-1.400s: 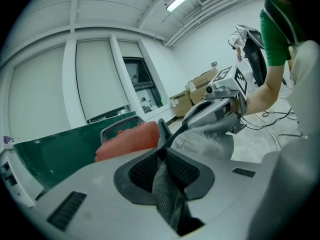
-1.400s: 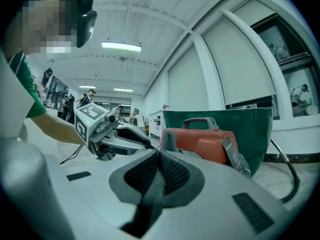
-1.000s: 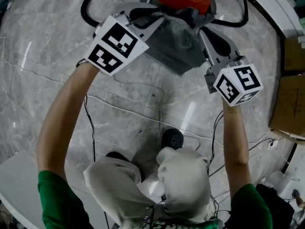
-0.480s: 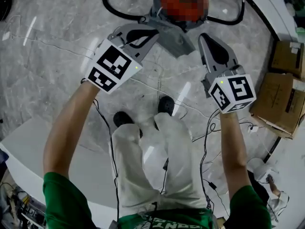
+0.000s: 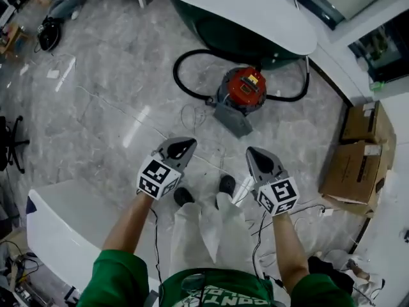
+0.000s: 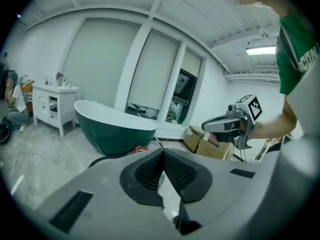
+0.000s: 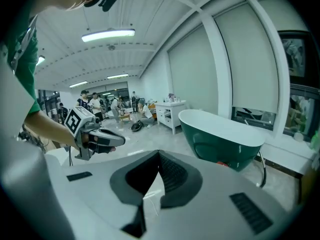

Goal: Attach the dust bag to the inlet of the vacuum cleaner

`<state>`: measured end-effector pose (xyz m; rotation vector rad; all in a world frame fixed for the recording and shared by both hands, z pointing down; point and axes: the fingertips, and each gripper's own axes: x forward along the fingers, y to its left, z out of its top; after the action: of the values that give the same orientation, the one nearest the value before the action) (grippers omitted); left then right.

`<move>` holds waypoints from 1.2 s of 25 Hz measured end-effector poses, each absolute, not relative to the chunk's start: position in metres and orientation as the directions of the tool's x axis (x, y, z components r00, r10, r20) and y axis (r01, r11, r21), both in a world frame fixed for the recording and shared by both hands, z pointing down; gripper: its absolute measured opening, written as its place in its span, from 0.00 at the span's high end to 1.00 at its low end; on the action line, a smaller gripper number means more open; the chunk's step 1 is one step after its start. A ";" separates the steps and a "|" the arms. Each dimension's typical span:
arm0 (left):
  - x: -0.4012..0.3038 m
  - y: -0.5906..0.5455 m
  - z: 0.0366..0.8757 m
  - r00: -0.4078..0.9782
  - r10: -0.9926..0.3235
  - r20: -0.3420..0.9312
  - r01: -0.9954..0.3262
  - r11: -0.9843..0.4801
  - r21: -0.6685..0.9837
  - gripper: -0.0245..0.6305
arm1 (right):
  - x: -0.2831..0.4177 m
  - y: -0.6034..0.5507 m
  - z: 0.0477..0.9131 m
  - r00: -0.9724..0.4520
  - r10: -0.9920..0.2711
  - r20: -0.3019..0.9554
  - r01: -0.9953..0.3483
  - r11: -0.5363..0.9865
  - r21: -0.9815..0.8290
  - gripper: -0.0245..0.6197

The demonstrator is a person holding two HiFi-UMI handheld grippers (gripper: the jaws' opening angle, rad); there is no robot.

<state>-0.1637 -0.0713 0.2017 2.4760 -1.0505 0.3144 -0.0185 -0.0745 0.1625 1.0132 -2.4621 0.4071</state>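
Dust bag: grey fabric dust bag (image 5: 231, 118) lying on the grey marble floor (image 5: 115, 101), pressed up against the near side of the vacuum and touching it; can't tell if it's actually on the inlet
Vacuum: round red-topped vacuum cleaner (image 5: 246, 89) standing on the floor right in front of the tub
Hose: black hose (image 5: 189, 82) looping out to the vacuum's left, another black loop curling off to its right
Left gripper: left gripper (image 5: 181, 148) up in the air, well apart from the bag, jaws clenched tip to tip with nothing in them
Right gripper: right gripper (image 5: 257, 156) same deal, level with the left one, jaws pinched together and empty
Shoes: 2 black shoes (image 5: 184, 196) planted on the floor between the grippers
Tub: dark green bathtub with a white rim (image 5: 255, 18) behind the vacuum
Boxes: 2 brown cardboard boxes (image 5: 351, 171) stacked off to the right by the wall
Table: white rounded table (image 5: 57, 222) at the lower left, near the left arm
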 end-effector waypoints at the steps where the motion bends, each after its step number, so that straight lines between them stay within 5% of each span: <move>1: -0.172 -0.063 0.185 0.681 -0.636 0.363 -0.732 -0.605 0.313 0.96 | -0.026 -0.068 0.146 -0.636 -0.580 0.509 -0.715 0.691 -0.106 0.95; 13: -0.215 -0.002 0.047 0.621 -0.756 0.208 -0.767 -0.531 0.360 0.96 | -0.079 -0.021 -0.003 -0.648 -0.606 0.462 -0.703 0.709 -0.056 0.95; 23: -0.165 0.026 0.006 0.677 -0.733 0.069 -0.682 -0.589 0.435 0.96 | -0.073 0.018 -0.037 -0.624 -0.644 0.442 -0.727 0.686 -0.028 0.95; 30: -0.114 0.021 0.000 0.690 -0.718 0.086 -0.683 -0.608 0.405 0.96 | -0.038 0.004 -0.059 -0.647 -0.640 0.414 -0.707 0.708 -0.010 0.95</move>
<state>-0.1142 0.0214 -0.0004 2.4934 -1.0890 -0.1181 -0.0379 0.0039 -0.0588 1.0451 -2.5337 0.2401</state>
